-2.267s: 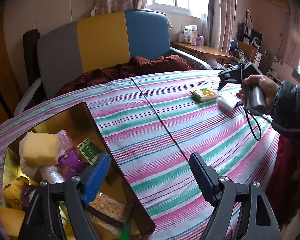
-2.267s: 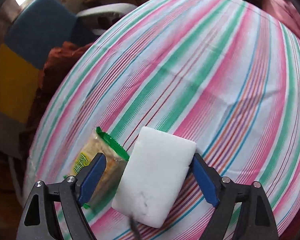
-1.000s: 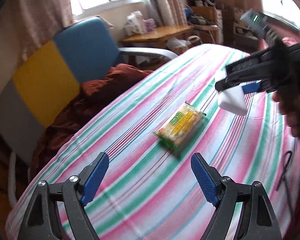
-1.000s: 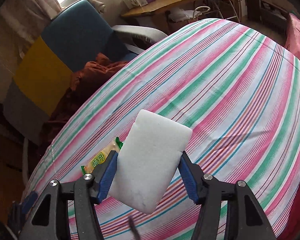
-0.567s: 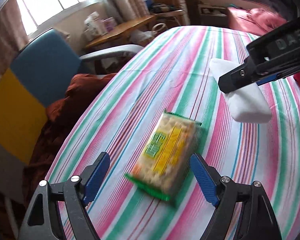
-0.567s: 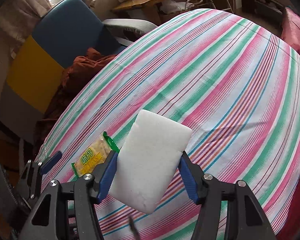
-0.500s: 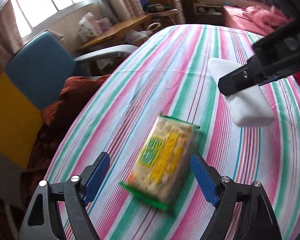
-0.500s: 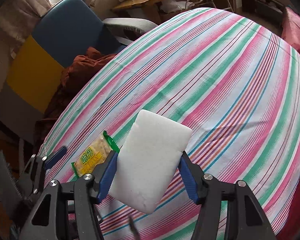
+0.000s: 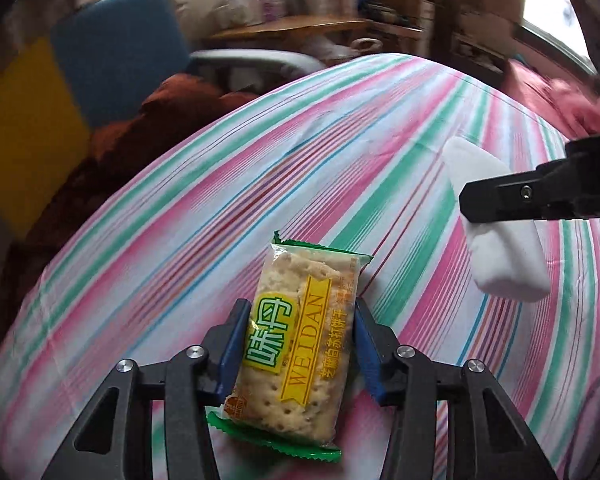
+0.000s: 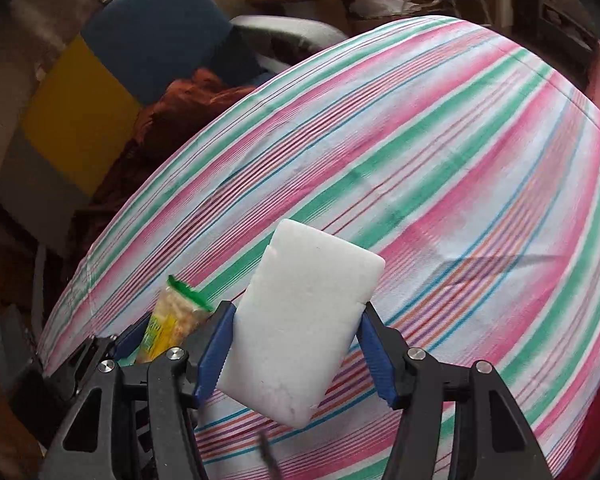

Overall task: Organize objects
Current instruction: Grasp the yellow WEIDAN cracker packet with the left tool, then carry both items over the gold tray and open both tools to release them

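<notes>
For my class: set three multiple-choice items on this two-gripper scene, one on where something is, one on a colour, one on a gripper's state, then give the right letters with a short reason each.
1. Where is the cracker packet?
A. between the left gripper's blue pads
B. on the blue and yellow chair
C. on top of the white sponge

2. What colour are the packet's crimped ends?
A. red
B. green
C. black

3. What is the right gripper doing?
A. standing open with nothing in it
B. pressing flat on the cloth
C. holding the white sponge above the striped cloth

Answers:
1 A: the left wrist view shows the packet lying lengthwise between the two pads, which have just been closing and now touch its sides.
2 B: both sealed ends are green.
3 C: the right wrist view shows the pads clamped on the sponge's sides, with the sponge clear of the cloth.
</notes>
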### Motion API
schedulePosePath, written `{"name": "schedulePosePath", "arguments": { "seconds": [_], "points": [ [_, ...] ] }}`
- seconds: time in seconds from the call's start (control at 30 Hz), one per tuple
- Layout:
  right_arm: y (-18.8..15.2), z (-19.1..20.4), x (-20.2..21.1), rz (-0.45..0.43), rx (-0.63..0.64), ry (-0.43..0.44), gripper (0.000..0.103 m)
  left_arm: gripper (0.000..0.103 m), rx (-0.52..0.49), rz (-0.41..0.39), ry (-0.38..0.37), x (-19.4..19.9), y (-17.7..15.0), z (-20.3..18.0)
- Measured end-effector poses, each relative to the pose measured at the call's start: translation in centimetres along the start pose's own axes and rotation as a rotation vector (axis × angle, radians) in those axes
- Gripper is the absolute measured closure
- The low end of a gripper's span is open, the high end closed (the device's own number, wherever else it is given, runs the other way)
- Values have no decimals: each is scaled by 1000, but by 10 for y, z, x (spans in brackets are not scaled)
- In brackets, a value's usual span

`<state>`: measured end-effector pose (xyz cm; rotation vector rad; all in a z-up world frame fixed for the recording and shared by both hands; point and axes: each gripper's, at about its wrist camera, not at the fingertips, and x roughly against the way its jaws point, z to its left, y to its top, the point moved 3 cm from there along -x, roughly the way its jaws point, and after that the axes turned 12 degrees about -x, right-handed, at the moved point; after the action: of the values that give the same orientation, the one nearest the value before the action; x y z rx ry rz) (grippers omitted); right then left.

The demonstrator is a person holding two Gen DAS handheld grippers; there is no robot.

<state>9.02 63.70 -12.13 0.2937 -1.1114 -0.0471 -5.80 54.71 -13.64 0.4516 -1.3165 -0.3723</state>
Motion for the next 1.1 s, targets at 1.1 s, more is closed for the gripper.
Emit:
{"name": "schedulePosePath", "arguments": {
  "seconds": [1.1],
  "points": [
    [-148, 123, -36, 169, 919, 50, 41, 53, 512, -12, 351, 113, -179, -15]
  ]
}}
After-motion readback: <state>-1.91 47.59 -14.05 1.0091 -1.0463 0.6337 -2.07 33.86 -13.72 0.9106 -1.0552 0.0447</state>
